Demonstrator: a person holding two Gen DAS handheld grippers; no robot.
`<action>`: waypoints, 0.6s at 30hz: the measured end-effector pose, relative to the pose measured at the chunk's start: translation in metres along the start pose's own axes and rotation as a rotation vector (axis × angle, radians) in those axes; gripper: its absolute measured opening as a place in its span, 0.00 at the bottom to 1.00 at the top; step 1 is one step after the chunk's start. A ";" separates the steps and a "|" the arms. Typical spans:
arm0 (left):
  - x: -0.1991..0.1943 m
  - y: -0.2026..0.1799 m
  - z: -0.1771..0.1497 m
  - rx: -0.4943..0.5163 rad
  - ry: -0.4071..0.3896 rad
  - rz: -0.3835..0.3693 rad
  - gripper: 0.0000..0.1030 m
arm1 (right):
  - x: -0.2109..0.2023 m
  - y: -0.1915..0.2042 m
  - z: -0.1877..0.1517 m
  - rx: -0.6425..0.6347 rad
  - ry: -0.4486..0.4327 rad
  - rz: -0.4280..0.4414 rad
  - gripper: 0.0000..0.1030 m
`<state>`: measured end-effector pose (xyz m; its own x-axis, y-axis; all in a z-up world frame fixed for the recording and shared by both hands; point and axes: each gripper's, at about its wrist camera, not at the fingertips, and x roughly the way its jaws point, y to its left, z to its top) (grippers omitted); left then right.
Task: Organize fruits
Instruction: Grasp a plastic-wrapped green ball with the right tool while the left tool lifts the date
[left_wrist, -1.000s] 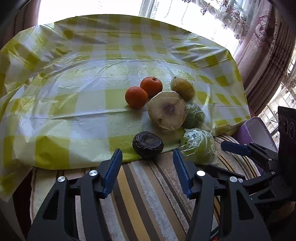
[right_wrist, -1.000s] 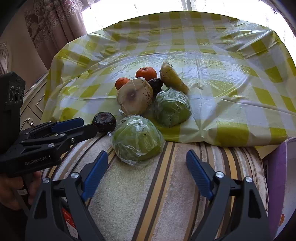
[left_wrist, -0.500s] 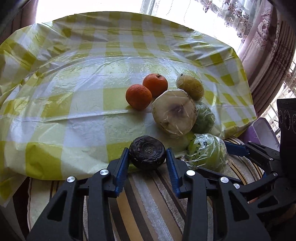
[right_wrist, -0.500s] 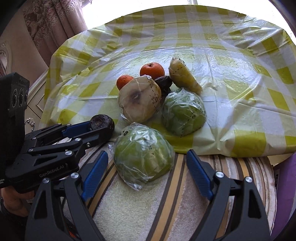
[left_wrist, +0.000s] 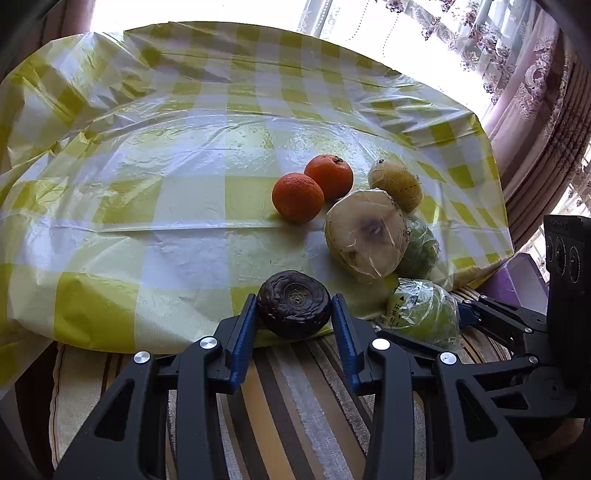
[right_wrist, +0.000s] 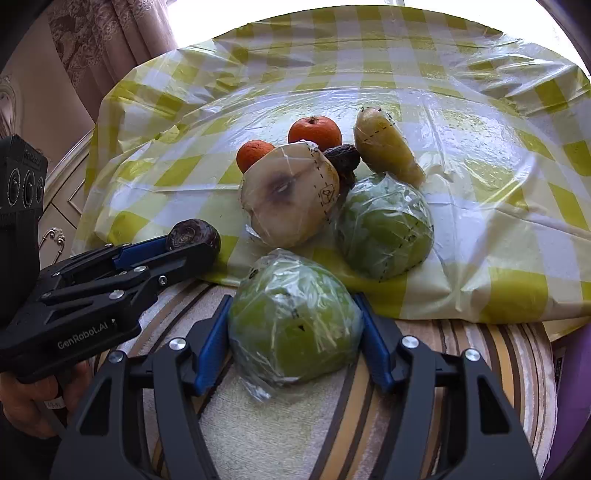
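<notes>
Blue pads of my left gripper (left_wrist: 294, 314) press both sides of the dark wrinkled fruit (left_wrist: 293, 309) at the checked cloth's (left_wrist: 147, 221) near edge. My right gripper (right_wrist: 293, 341) clamps the wrapped green fruit (right_wrist: 293, 317) (plastic crinkled) on the striped cushion (right_wrist: 280, 435). Beyond lie two oranges (left_wrist: 297, 197), a wrapped pale fruit (left_wrist: 365, 234) and another green one (right_wrist: 384, 227).

Bright window (left_wrist: 369, 26) behind patterned curtains (left_wrist: 535, 92); yellow-checked plastic cloth (left_wrist: 166, 184) over striped cushion (left_wrist: 288, 406).
</notes>
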<state>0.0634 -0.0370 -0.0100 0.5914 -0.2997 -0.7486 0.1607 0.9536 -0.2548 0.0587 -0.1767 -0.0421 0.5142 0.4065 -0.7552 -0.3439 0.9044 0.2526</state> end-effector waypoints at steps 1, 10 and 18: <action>-0.001 0.000 0.000 -0.002 -0.001 0.004 0.37 | -0.001 -0.001 -0.001 0.002 -0.002 0.002 0.62; -0.016 -0.010 0.000 0.018 -0.024 0.036 0.37 | -0.016 -0.002 -0.007 0.003 -0.029 -0.011 0.62; -0.030 -0.025 0.000 0.040 -0.037 0.043 0.37 | -0.036 -0.015 -0.017 0.034 -0.055 -0.021 0.62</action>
<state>0.0417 -0.0521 0.0186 0.6270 -0.2574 -0.7353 0.1650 0.9663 -0.1975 0.0323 -0.2075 -0.0289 0.5639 0.3928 -0.7265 -0.3058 0.9164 0.2581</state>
